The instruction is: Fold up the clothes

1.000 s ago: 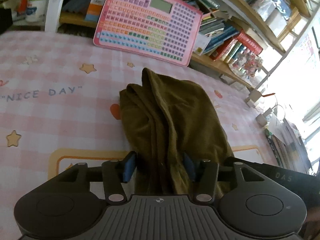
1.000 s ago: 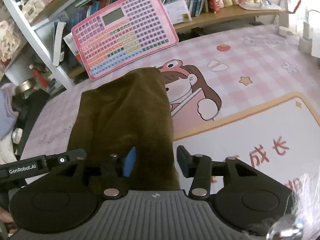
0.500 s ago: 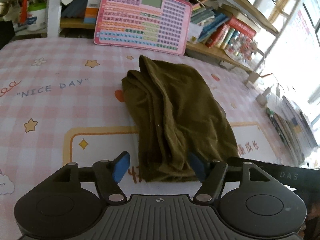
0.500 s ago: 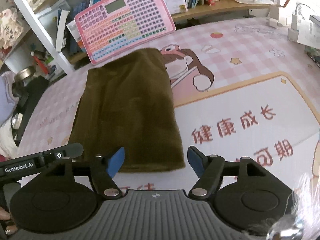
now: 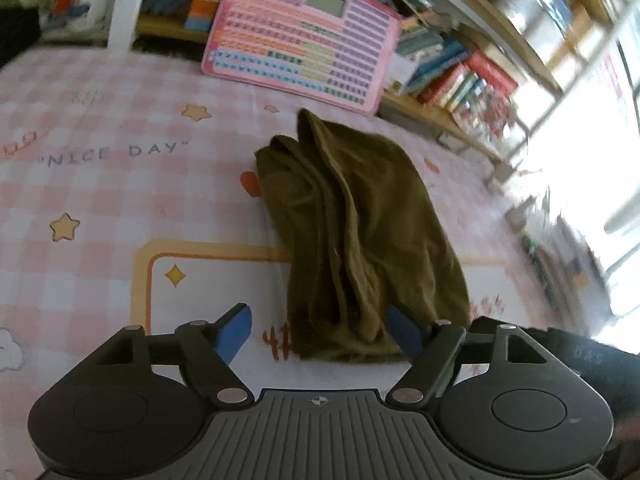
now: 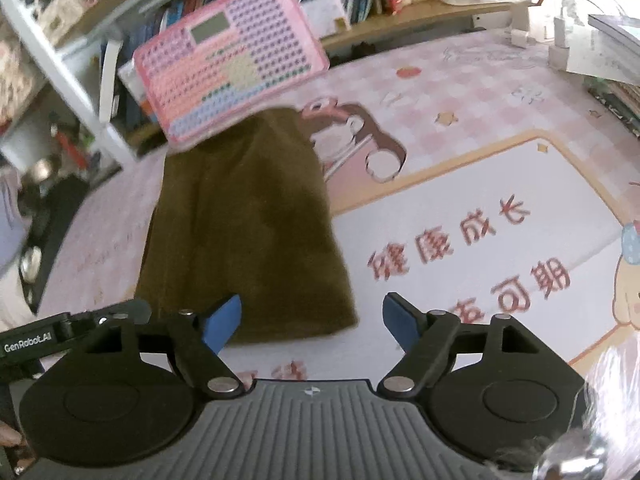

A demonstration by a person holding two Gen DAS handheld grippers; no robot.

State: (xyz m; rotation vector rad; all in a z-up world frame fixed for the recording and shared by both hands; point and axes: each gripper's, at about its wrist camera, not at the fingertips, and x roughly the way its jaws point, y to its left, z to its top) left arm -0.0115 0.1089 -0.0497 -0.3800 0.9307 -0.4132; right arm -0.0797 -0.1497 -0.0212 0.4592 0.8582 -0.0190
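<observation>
An olive-brown garment (image 5: 352, 232) lies folded in a long strip on the pink checked tablecloth (image 5: 100, 184). Its left side is bunched in ridges. My left gripper (image 5: 320, 334) hovers over the strip's near end, jaws still opening, blue pads clear of the cloth. In the right wrist view the same garment (image 6: 244, 236) looks smooth and flat. My right gripper (image 6: 312, 326) stands at its near right corner, jaws also still opening, nothing pressed between them. The left gripper's black body (image 6: 60, 334) shows at the lower left of that view.
A pink toy keyboard board (image 5: 300, 36) leans against a low bookshelf (image 5: 460, 80) at the table's far edge. Stacked books and papers (image 6: 608, 52) sit at the far right. A white frame post (image 6: 68, 76) stands at the back left.
Both grippers let go of the garment's near end and opened wide. Both drew back a little, so the garment's near edge now lies flat on the cloth.
</observation>
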